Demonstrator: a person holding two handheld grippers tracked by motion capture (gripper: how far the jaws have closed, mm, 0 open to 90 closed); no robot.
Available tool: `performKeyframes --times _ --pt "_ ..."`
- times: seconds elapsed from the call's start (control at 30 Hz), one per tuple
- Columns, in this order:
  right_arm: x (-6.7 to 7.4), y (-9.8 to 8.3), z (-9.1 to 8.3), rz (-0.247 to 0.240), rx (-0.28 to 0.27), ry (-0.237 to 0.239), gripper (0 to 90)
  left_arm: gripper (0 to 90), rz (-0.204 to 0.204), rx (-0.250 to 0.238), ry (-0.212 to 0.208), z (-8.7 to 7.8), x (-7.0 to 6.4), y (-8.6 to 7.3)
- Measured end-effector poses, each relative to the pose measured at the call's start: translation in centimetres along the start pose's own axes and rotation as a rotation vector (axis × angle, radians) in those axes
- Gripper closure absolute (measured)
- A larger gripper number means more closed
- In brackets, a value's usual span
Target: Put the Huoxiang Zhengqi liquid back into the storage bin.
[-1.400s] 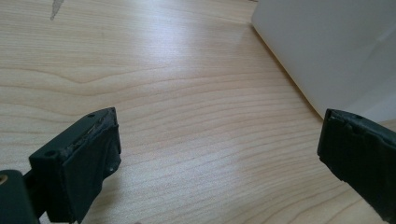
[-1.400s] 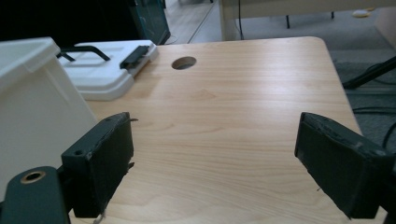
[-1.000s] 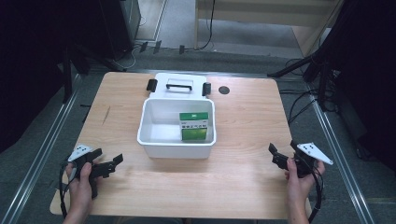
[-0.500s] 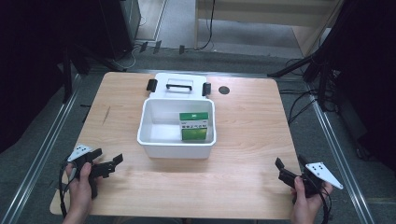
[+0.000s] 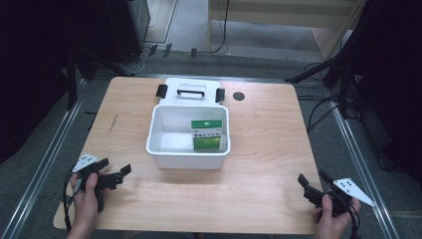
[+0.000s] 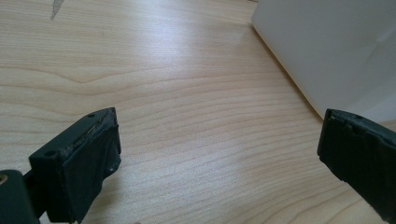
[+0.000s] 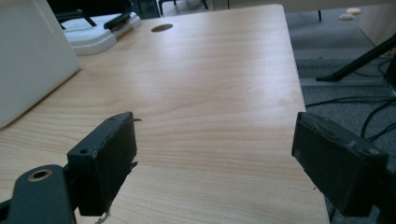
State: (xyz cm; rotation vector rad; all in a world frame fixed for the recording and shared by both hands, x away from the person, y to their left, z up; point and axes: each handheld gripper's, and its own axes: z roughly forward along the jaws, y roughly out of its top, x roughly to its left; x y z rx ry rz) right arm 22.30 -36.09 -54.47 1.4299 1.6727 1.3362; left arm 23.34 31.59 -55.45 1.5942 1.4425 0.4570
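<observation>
1. The white bin (image 5: 188,149) stands mid-table (image 5: 268,144) and blocks any straight path across the centre.
2. The lid (image 5: 190,92) with its black handle lies touching the bin's far side and takes up the far middle edge.
3. Bare wood runs wide on the left and right of the bin.
4. The near strip between the left gripper (image 5: 117,175) and the right gripper (image 5: 312,182) lies open.
5. A green box (image 5: 206,134) fills the bin's right half; its left half is free.
</observation>
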Motion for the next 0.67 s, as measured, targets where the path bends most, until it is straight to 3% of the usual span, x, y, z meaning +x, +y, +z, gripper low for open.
performKeyframes --times 0.1,0.2,0.3,0.67 --pt "0.21 0.02 0.37 -0.01 0.029 -0.032 12.8 0.3 -0.002 -0.001 -0.001 0.0 0.01 -0.01" --pt "0.38 0.01 0.49 -0.025 0.053 -0.021 12.4 0.3 0.001 0.002 -0.002 0.01 0.01 0.01" --pt "0.32 0.06 0.6 -0.009 0.07 -0.029 12.5 0.3 0.002 0.002 -0.001 0.01 0.0 0.01" --pt "0.43 0.16 0.91 -0.017 0.089 -0.047 12.6 0.3 0.004 -0.004 0.013 0.01 -0.01 0.04"
